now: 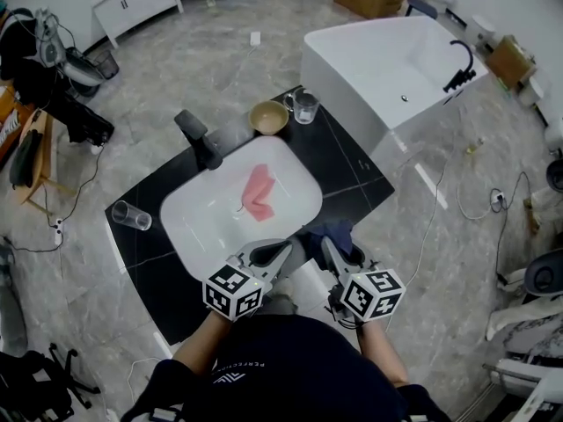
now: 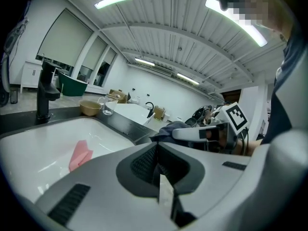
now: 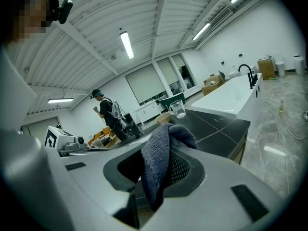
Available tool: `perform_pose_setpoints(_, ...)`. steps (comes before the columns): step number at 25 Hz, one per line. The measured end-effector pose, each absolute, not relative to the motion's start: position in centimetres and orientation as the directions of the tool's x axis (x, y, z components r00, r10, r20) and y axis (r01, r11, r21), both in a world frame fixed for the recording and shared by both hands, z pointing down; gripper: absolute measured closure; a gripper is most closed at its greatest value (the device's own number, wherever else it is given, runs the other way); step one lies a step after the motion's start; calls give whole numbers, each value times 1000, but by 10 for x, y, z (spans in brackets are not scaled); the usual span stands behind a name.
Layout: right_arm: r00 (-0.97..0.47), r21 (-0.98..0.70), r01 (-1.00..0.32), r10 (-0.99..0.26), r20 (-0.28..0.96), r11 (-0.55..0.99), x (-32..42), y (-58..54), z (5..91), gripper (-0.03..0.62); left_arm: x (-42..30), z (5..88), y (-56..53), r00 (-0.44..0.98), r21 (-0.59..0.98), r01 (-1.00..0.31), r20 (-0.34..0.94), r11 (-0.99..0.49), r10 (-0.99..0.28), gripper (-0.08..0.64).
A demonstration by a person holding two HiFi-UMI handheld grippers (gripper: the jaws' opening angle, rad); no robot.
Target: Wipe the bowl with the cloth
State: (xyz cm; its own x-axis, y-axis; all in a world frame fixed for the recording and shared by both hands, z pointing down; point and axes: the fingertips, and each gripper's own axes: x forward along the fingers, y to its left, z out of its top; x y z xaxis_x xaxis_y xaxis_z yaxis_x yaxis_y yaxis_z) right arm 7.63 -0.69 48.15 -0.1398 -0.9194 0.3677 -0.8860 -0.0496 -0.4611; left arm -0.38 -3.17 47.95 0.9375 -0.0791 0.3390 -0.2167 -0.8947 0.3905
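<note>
Cloth (image 3: pixel 162 153) clamped in right tongs (image 1: pixel 337 255); left tongs (image 1: pixel 280 253) together, empty; bowl (image 1: pixel 269 117) on counter (image 1: pixel 352 172) beside glass (image 1: pixel 305 106), behind sink (image 1: pixel 202 220).

Tan bowl (image 1: pixel 268 117): upright on black table (image 1: pixel 352 170), behind sink (image 1: pixel 299 170), just beside glass cup (image 1: pixel 304 106). Dark grey-blue cloth (image 3: pixel 161 153): bunched, pinched in jaws of right gripper (image 1: pixel 338 246), at table's near edge.
</note>
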Motion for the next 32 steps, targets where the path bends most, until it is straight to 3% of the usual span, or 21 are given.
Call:
perform_pose_setpoints(11,-158,-416,-909,-911,381,-16,72,-52,474,491,-8,491,-79,948,410,-185,314,-893,-52,551)
perform_pose_setpoints(32,-226,-401,-913,-904,363,68,91,-93,467,491,2,484,-118,937,413,-310,284,-856,-202,551)
